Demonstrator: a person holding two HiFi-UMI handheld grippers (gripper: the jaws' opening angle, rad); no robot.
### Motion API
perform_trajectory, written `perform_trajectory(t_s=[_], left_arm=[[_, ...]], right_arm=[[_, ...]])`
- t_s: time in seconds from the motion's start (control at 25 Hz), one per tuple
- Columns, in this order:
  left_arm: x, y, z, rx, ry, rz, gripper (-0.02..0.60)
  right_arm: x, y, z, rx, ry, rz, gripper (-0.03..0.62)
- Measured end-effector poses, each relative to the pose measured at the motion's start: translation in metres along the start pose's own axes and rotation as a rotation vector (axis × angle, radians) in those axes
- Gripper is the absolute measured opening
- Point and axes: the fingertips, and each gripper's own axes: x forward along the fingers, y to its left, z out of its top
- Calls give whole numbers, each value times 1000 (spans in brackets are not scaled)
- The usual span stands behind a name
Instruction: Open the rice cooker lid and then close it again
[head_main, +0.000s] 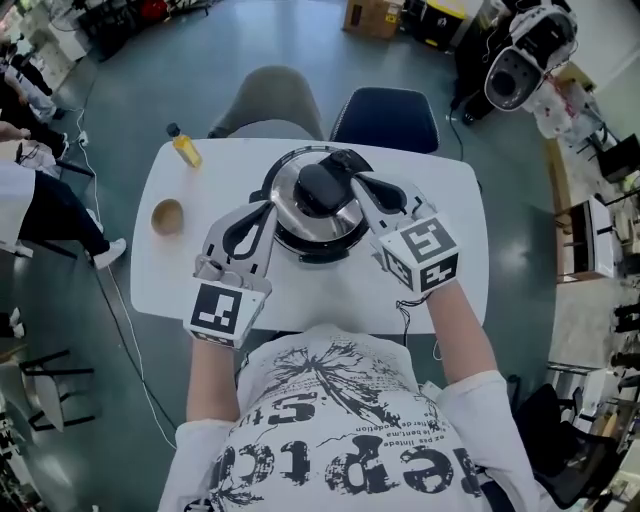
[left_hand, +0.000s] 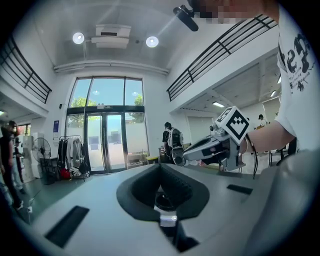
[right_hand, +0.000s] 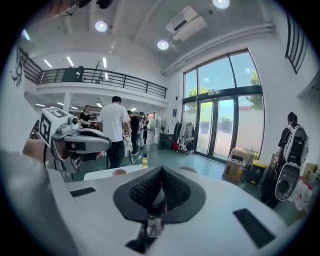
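Note:
The rice cooker stands in the middle of the white table. Its silver lid with a black handle lies down on the pot. My left gripper sits at the cooker's left side, level, and its pads meet with nothing between them. My right gripper hangs over the lid's right part, close to the handle, tilted slightly down. Its jaws are also shut and empty. Neither gripper view shows the cooker. Each gripper sees the other across the table, the right one and the left one.
A yellow bottle and a small brown bowl stand at the table's left end. Two chairs, one grey and one dark blue, are pushed in at the far side. People stand off to the left; a white robot is at the back right.

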Motion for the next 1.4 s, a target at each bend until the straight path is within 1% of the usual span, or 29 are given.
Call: perform_trajectory(t_s=[0.08, 0.24, 0.36, 0.44, 0.56, 0.72, 0.84, 0.92, 1.04, 1.08, 1.2, 1.36, 1.4], left_arm=[[-2, -7, 2, 13, 27, 1, 14], [-6, -18, 10, 37, 36, 9, 14], [-8, -24, 18, 25, -1, 23, 14], [-8, -28, 16, 31, 18, 26, 14], [-7, -31, 16, 47, 51, 25, 14], [-4, -35, 23, 45, 18, 25, 14], [-1, -35, 25, 51, 17, 23, 14], [0, -36, 25, 55, 25, 23, 14], [2, -37, 32, 31, -24, 38, 14], [2, -36, 31, 29, -23, 41, 14], [0, -34, 23, 49, 29, 38, 14], [0, -33, 26, 43, 26, 37, 14], [1, -33, 27, 36, 14, 39, 14]], right_arm=[[-16, 2, 6, -10, -68, -3, 11], [-42, 5, 8, 2, -173, -17, 11], [-61, 4, 3, -19, -237, -64, 9], [-70, 0, 0, -27, -266, -90, 9], [-77, -6, -1, -7, -279, -108, 9], [-81, -8, 0, -6, -277, -118, 9], [-80, -11, 1, 0, -277, -117, 9], [-81, -12, 1, 5, -273, -111, 9], [-81, -9, 2, -5, -264, -85, 9], [-80, -7, 2, -10, -262, -75, 9], [-78, -2, 4, -15, -268, -53, 9], [-77, 0, 9, -3, -281, -53, 9], [-77, 0, 9, 1, -282, -53, 9]])
